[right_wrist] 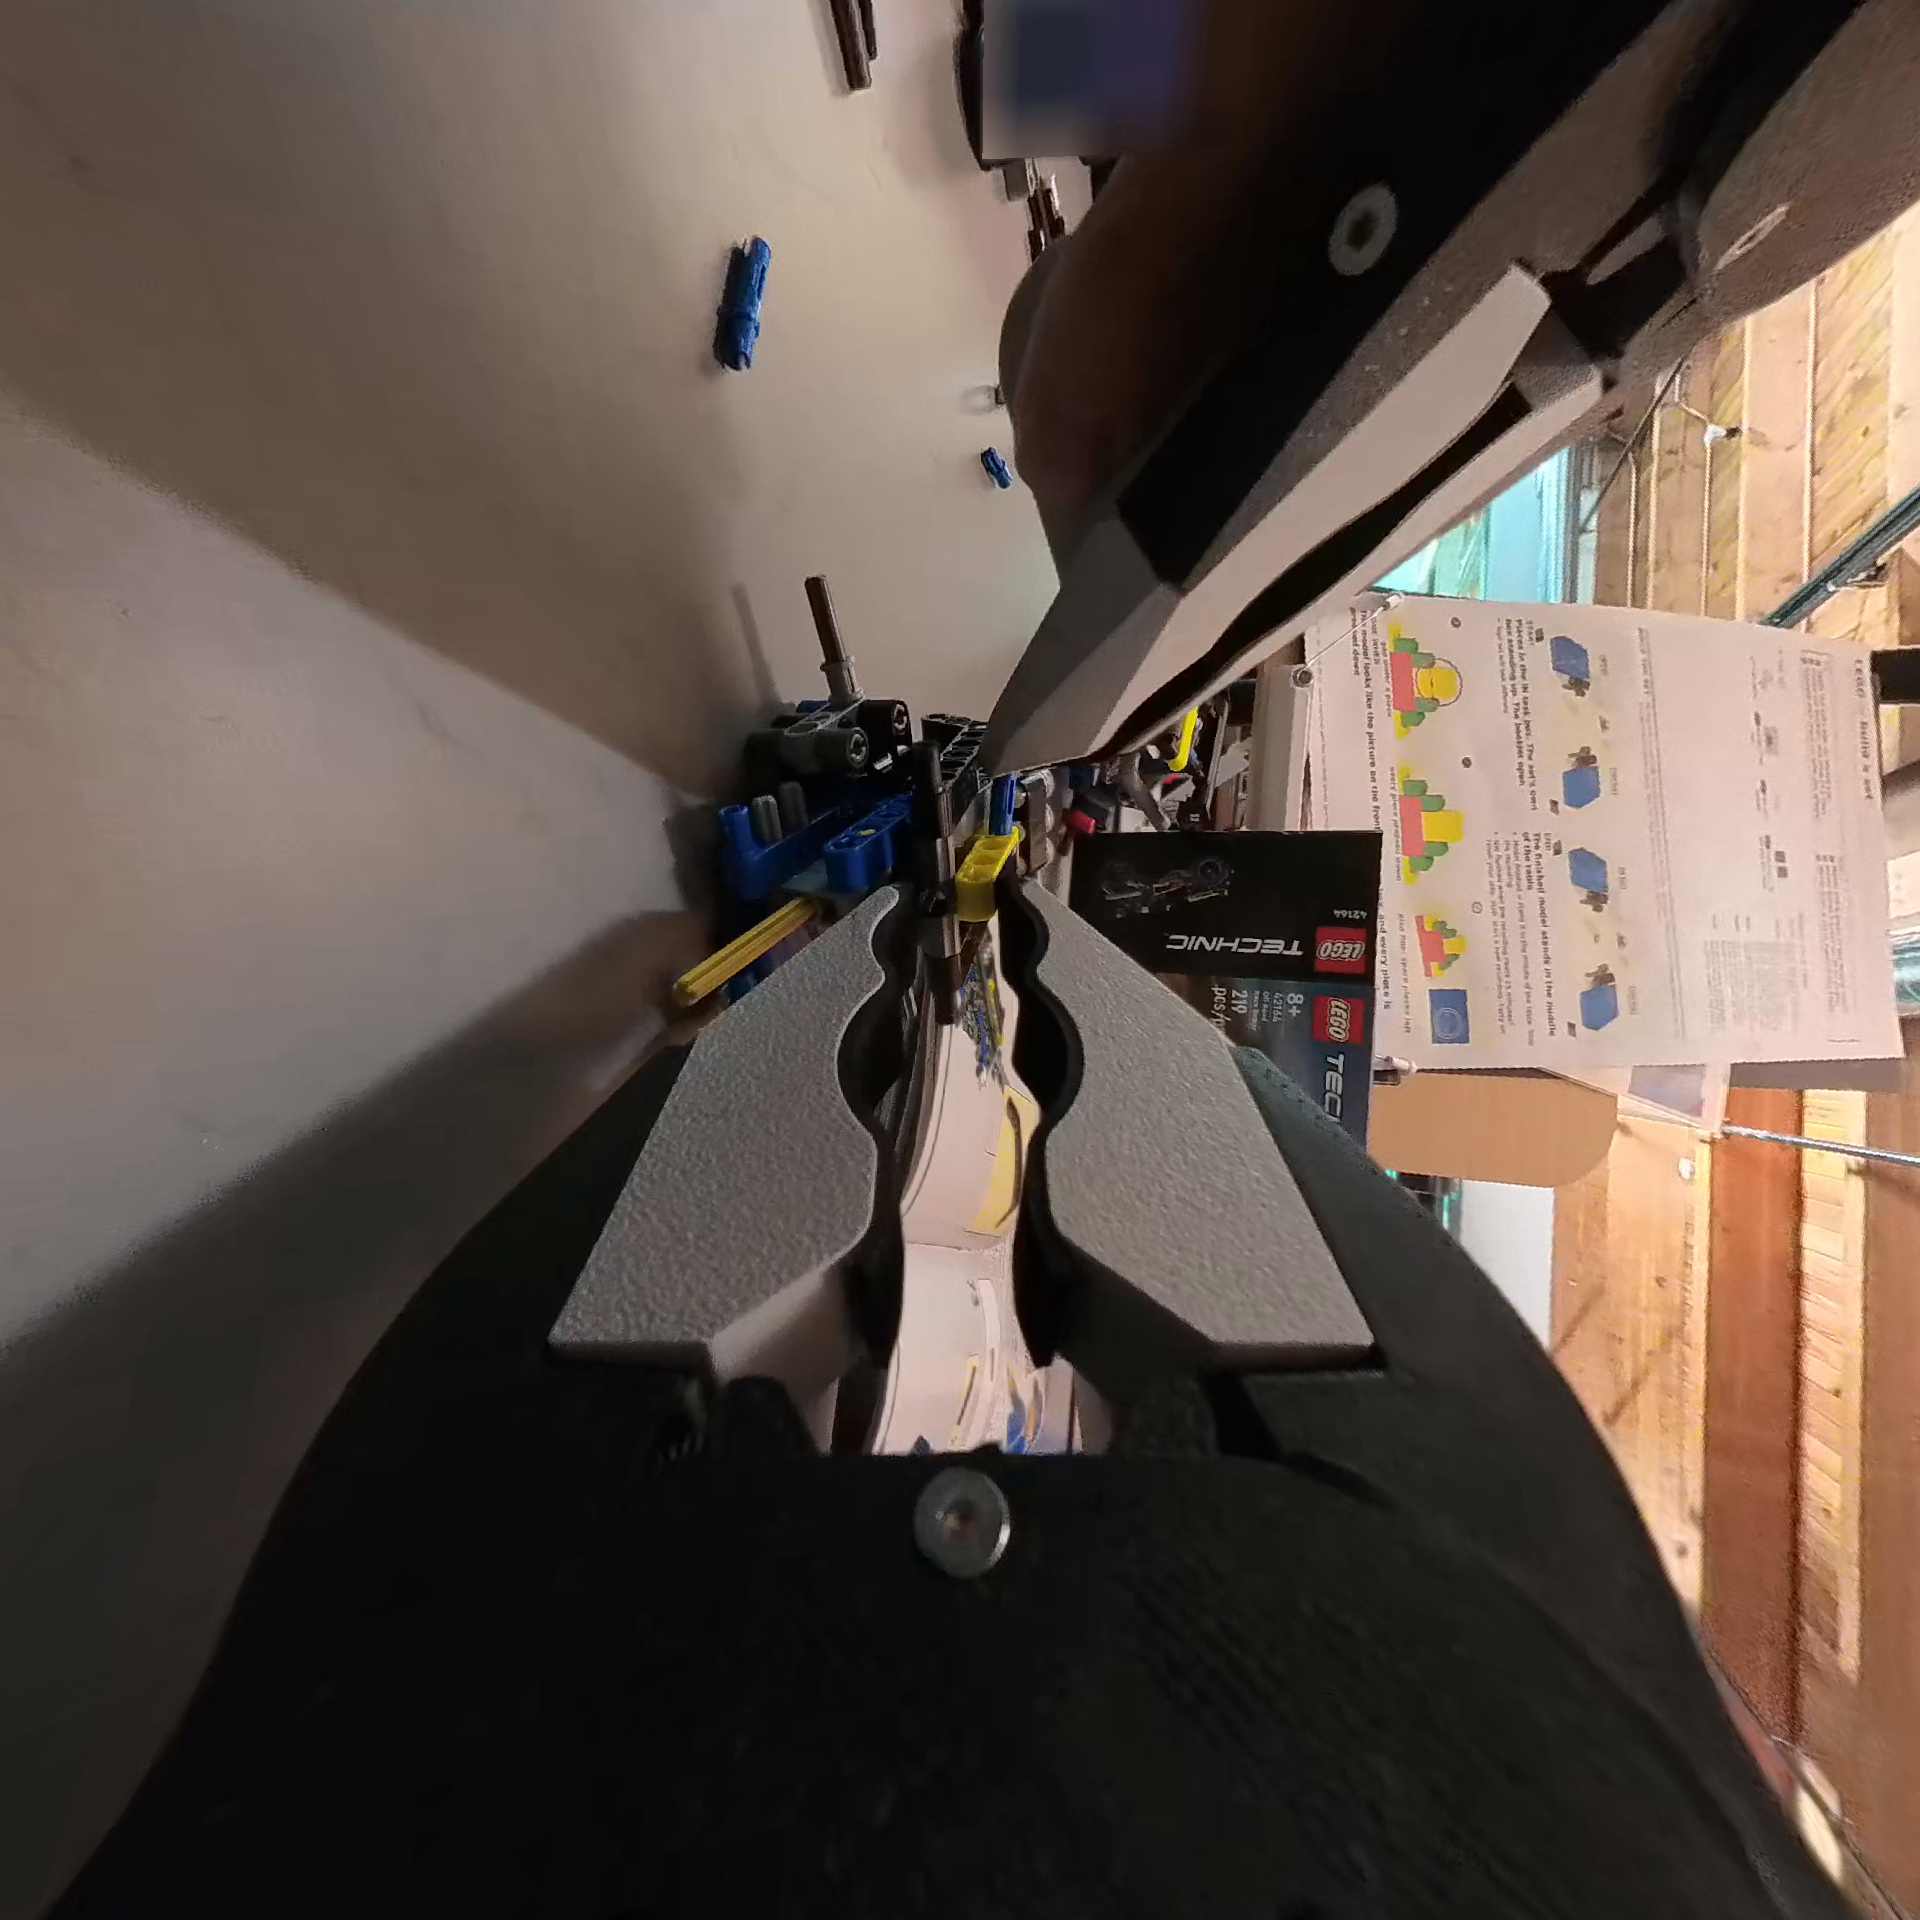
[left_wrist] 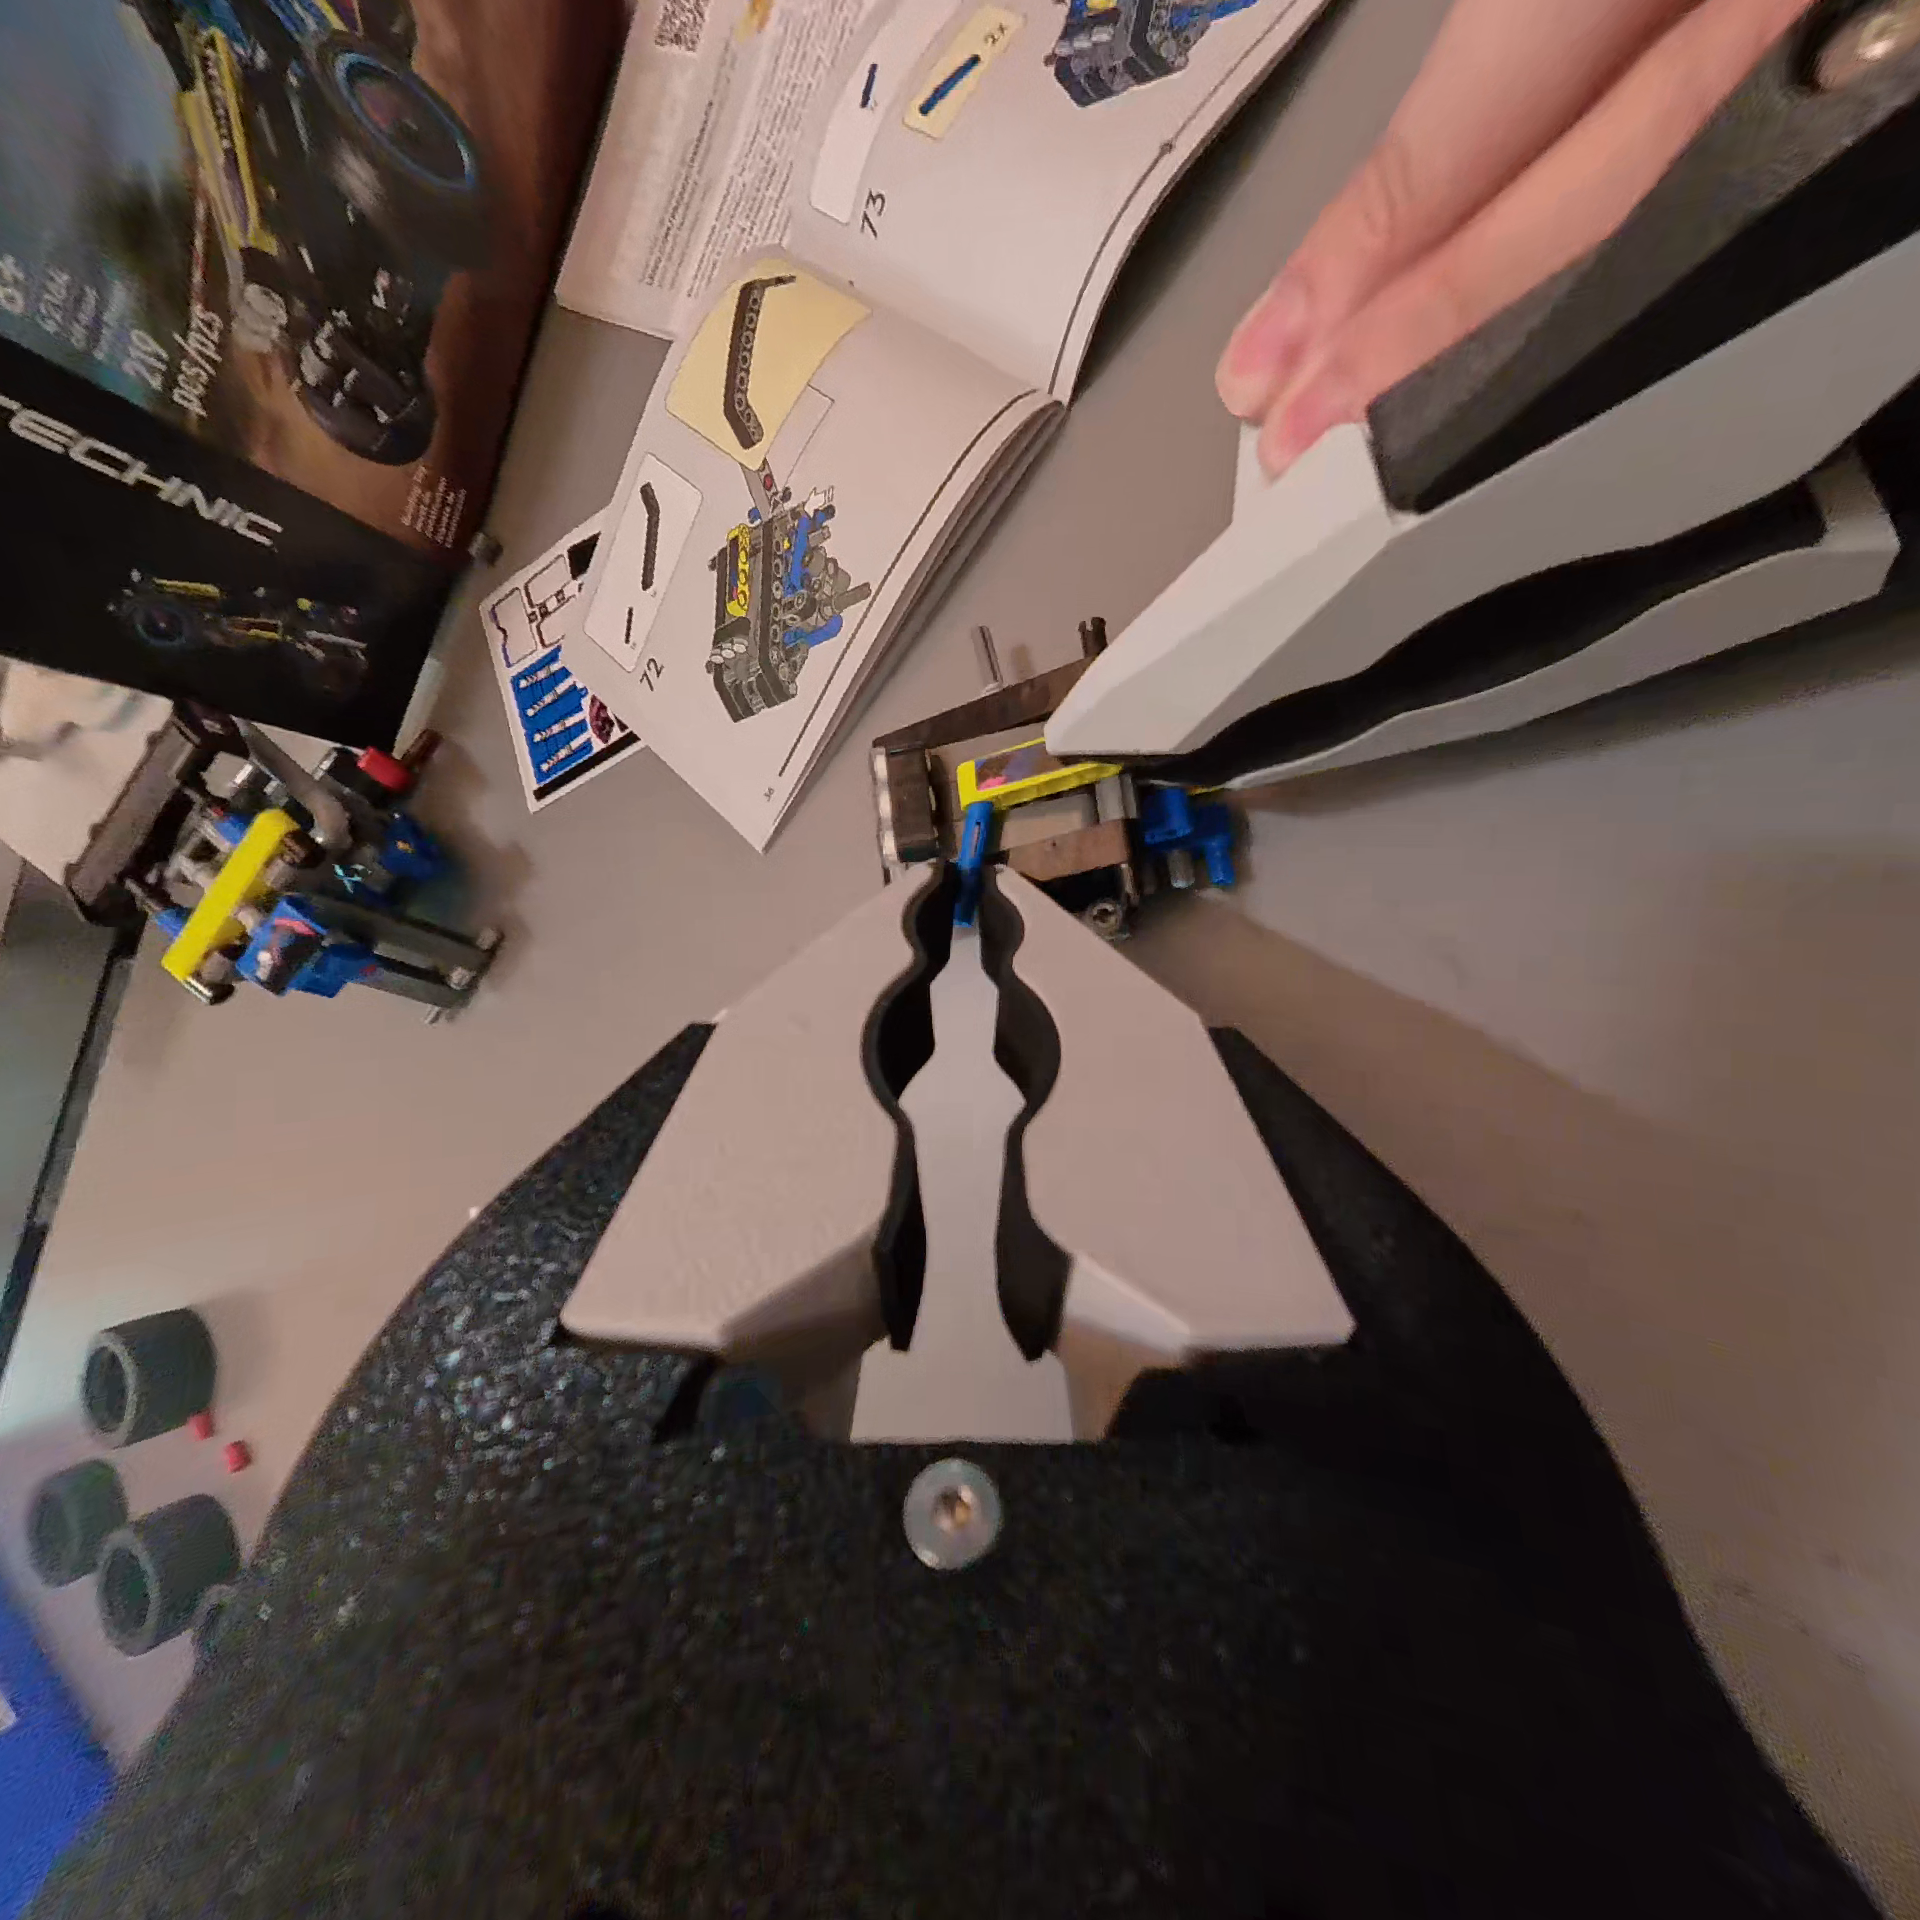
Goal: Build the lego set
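Two grippers meet at one small brick model (left_wrist: 1023,821) on our grey table (left_wrist: 1455,1039). Our left gripper (left_wrist: 966,899) is pinched on a blue pin (left_wrist: 971,857) sticking out of the model's near side. Our right gripper (right_wrist: 961,904) is clamped on the model's yellow beam (right_wrist: 982,868) and dark frame. Beside the model lie an open booklet (left_wrist: 831,436) and a second model (left_wrist: 270,894).
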The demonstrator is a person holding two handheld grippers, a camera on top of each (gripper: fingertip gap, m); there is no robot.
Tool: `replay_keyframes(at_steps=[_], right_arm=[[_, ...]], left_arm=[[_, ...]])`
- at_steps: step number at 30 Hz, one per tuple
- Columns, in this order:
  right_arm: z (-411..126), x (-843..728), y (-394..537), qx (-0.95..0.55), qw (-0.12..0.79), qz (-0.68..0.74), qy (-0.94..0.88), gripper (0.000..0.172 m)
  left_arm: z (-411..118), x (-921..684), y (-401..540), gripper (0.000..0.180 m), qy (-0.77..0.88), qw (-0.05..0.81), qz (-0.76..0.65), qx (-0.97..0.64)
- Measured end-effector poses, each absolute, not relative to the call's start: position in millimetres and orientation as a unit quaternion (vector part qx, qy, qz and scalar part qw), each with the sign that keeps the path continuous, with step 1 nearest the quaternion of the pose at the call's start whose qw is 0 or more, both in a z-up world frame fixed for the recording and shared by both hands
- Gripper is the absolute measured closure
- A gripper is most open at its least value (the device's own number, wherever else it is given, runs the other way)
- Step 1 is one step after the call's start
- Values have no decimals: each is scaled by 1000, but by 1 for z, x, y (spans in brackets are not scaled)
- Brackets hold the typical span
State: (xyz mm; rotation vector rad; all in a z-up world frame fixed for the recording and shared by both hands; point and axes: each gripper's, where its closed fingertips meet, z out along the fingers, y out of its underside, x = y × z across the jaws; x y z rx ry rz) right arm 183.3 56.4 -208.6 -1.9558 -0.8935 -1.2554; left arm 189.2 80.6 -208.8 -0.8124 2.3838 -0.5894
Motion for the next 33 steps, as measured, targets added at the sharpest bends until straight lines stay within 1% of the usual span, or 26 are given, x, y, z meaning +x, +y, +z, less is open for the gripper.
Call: replay_keyframes(at_steps=[2,4,6,7,10,12,13,16,18,19,20,21,22,23,25,27,28,30,33], right_arm=[[-208,185,56,-750,322,-471,-335,159],[-208,186,56,-751,321,-469,-337,159],[-209,185,57,-751,319,-468,-340,159],[-209,186,57,-751,316,-469,-342,159],[-209,185,58,-751,311,-466,-349,159],[-209,186,58,-752,311,-464,-351,159],[-209,186,58,-752,311,-463,-350,159],[-208,188,57,-754,314,-460,-348,159],[-209,187,57,-754,315,-457,-352,159],[-209,185,59,-751,319,-454,-357,159],[-209,173,65,-743,349,-434,-371,159],[-209,163,72,-741,366,-422,-373,158],[-209,163,75,-738,352,-435,-378,158],[-208,169,75,-743,329,-454,-367,158],[-208,175,73,-752,332,-454,-345,159],[-208,177,70,-749,339,-454,-345,159],[-208,179,69,-747,336,-459,-344,159],[-208,178,70,-744,329,-468,-345,159],[-208,177,71,-737,329,-477,-348,159]], left_arm=[[-209,190,79,180,870,229,-253,-357],[-210,189,77,180,844,164,-303,-411],[-211,188,76,180,830,127,-335,-427],[-212,189,77,180,837,134,-336,-411],[-212,190,79,180,877,212,-274,-332],[-211,191,79,180,890,236,-242,-308],[-210,191,79,179,885,226,-248,-322],[-208,194,78,180,849,161,-313,-394],[-203,197,75,180,837,141,-355,-391],[-198,198,70,180,839,149,-373,-368],[-197,198,65,180,847,160,-372,-345],[-204,197,63,180,863,160,-341,-338],[-211,198,65,180,872,171,-305,-343],[-208,201,67,180,869,189,-297,-349],[-180,204,66,180,833,224,-364,-353],[-161,205,87,180,802,282,-393,-350],[-160,200,99,180,798,294,-399,-343],[-164,180,128,180,798,286,-401,-346],[-148,143,190,179,753,332,-412,-391]])
